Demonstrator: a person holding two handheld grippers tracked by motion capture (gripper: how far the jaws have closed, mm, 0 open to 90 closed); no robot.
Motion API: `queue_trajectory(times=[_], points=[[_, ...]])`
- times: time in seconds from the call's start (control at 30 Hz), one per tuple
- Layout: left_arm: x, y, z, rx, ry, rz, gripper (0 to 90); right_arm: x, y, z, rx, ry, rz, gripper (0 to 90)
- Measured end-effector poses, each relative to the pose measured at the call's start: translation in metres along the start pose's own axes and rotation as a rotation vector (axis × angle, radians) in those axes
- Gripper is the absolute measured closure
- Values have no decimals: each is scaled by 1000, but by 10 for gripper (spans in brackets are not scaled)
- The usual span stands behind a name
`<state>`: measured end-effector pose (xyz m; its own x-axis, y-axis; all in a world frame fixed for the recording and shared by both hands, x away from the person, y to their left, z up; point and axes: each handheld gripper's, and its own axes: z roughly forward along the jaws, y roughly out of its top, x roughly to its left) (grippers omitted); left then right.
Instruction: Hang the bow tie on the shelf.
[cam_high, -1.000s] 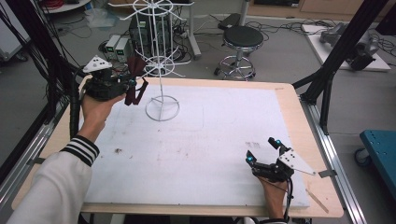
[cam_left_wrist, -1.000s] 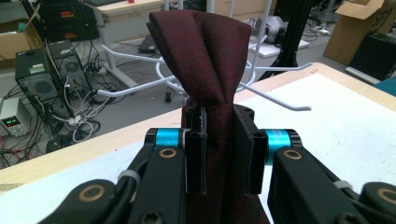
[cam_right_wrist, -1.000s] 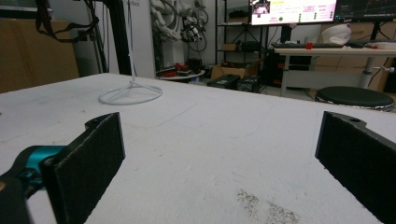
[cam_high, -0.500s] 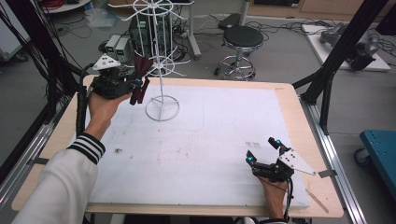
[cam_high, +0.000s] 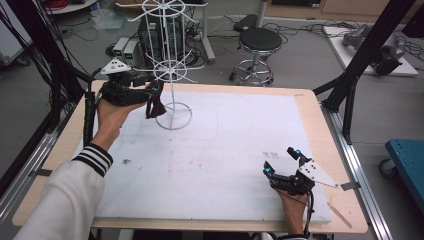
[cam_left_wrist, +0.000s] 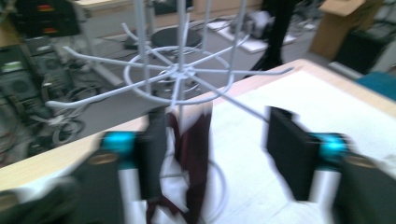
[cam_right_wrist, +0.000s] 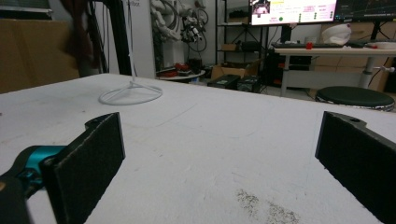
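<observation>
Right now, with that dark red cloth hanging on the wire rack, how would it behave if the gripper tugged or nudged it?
The cloth hangs in limp folds, so it is probably floppy and light. The rack is thin wire on a narrow ring base, so a hard tug might tip it. The left gripper stands open around the cloth.

A white mat (cam_high: 225, 165) covers the wooden bench (cam_high: 325, 130), bearing dark scuff marks (cam_high: 270, 155) near its right side. Beyond the far edge stands a black round stool (cam_high: 259, 40) (chrome legs), with cables (cam_high: 295, 27) strewn across the grey floor (cam_high: 300, 70).
</observation>
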<state>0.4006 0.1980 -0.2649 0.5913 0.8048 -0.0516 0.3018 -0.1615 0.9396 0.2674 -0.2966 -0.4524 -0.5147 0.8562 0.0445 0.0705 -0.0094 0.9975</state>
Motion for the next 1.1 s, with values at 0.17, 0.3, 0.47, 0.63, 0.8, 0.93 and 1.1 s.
queue_trajectory(times=[0.17,0.3,0.47,0.63,0.8,0.93,1.1], points=[[0,-1,-3,-39,-23,35,17,0,0,0,1,-3,-2,7],[-1,-3,-8,-52,-33,70,17,0,0,0,2,-3,-2,6],[-1,-7,-20,-95,-54,84,17,0,0,0,0,-1,0,7],[0,-25,-39,-121,-88,116,17,0,0,0,1,-1,2,7],[3,-49,-60,-176,-112,135,17,0,0,0,-2,-1,4,7],[5,-66,-74,-191,-118,144,17,0,0,0,-2,-3,0,7],[3,-93,-88,-242,-144,147,17,0,0,0,0,-4,-2,6]])
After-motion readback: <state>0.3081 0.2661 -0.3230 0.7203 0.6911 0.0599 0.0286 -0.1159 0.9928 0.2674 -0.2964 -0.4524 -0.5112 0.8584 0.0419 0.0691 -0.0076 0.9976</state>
